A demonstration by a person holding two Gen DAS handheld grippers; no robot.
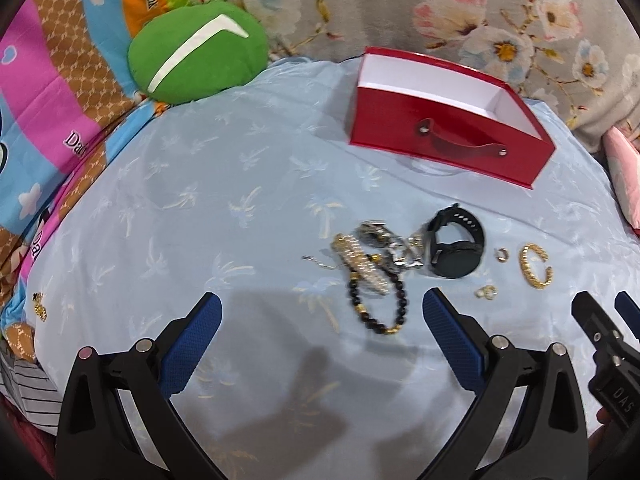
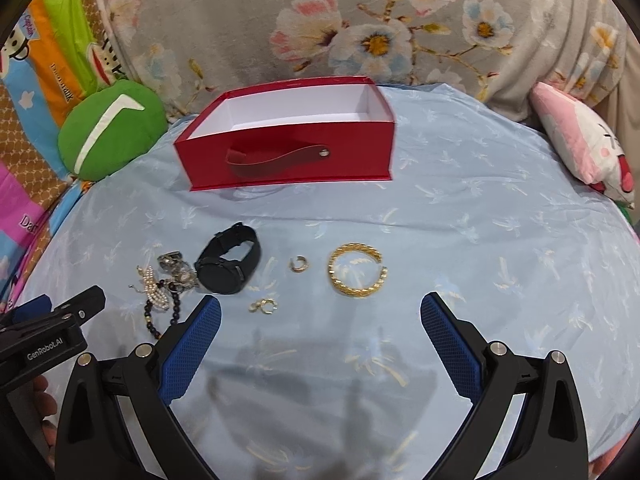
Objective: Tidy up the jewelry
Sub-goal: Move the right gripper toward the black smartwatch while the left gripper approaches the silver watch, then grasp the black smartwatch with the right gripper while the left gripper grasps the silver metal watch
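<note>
**Jewelry spread on blue cloth in front of an open red box**

Jewelry is laid out in a loose row across a pale blue cloth [image 2: 480,220] printed with palm trees. The red box [image 2: 288,156], glossy outside and white inside, is set beyond the row with its long side and strap handle turned toward the grippers. A gold twisted bangle [image 2: 356,270], open-ended, lies flat with its gap facing right. A small hoop earring [image 2: 299,264] and a small gold ring cluster [image 2: 264,306] lie between it and the black watch [image 2: 228,266], whose strap is looped shut and dial tilted forward. A tangled pile is seen at the left: a pearl-studded piece [image 1: 362,268], a silver watch [image 1: 378,236] and a dark beaded bracelet [image 1: 380,308], overlapping.

The left gripper [image 1: 322,304] and right gripper [image 2: 320,304] are both held spread wide above the cloth, nothing between their textured blue pads. A green cushion [image 1: 196,56] and a pink plush [image 2: 584,144] flank the cloth.
</note>
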